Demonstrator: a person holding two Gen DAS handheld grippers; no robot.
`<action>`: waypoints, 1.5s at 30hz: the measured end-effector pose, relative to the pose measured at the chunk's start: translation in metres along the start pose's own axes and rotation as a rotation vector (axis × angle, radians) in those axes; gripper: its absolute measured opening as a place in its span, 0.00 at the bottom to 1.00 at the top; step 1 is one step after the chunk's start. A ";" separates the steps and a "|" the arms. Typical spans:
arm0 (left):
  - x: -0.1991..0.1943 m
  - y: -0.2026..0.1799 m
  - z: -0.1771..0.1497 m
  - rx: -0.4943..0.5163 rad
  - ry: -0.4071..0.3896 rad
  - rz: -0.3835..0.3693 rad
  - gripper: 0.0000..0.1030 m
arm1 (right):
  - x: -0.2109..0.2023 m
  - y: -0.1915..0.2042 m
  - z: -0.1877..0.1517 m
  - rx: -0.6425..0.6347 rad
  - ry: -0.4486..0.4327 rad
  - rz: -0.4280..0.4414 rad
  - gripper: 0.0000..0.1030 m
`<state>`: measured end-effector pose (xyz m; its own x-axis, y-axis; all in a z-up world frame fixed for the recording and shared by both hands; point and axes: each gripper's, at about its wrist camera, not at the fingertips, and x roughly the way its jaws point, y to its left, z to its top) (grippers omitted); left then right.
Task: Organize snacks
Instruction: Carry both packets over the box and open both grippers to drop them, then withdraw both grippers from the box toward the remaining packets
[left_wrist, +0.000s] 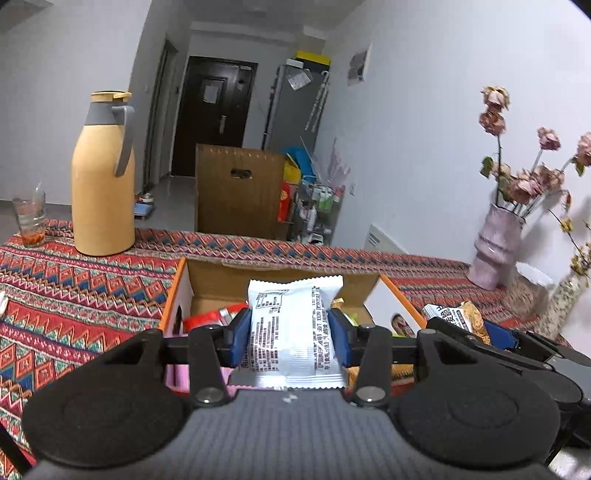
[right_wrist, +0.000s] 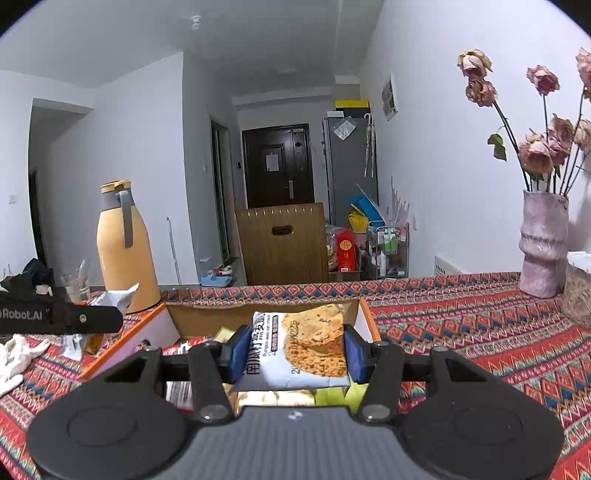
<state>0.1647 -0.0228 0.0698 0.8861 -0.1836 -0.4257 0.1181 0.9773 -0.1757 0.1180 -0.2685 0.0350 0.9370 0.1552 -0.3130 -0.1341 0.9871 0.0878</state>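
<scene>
The left gripper (left_wrist: 291, 334) clamps a white printed snack packet (left_wrist: 293, 332) between its blue pads, above the open orange-edged cardboard box (left_wrist: 218, 282) at twelve o'clock. The right gripper (right_wrist: 293, 354) pinches a crisp-cake picture packet (right_wrist: 301, 349) over that box (right_wrist: 207, 317), jaws partly closed.

Much of the snack box stays out of sight

The white packet (left_wrist: 293, 332) and left gripper (left_wrist: 291, 334) mask the cardboard box (left_wrist: 218, 275) contents; its print is too small to read. In the right view, the cracker packet (right_wrist: 306, 349) covers snacks below, and the frame's right edge crops the dried roses (right_wrist: 546, 147).
</scene>
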 end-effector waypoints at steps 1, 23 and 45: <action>0.003 0.001 0.003 -0.004 -0.004 0.006 0.44 | 0.005 0.001 0.002 -0.001 0.002 0.001 0.49; 0.077 0.028 -0.010 -0.041 0.013 0.103 0.44 | 0.086 -0.003 -0.013 0.007 0.071 -0.011 0.52; 0.048 0.025 -0.006 -0.061 -0.062 0.144 1.00 | 0.065 -0.014 -0.010 0.074 0.066 -0.036 1.00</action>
<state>0.2072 -0.0077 0.0393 0.9181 -0.0329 -0.3949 -0.0383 0.9845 -0.1711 0.1772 -0.2719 0.0040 0.9173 0.1244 -0.3783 -0.0745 0.9868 0.1438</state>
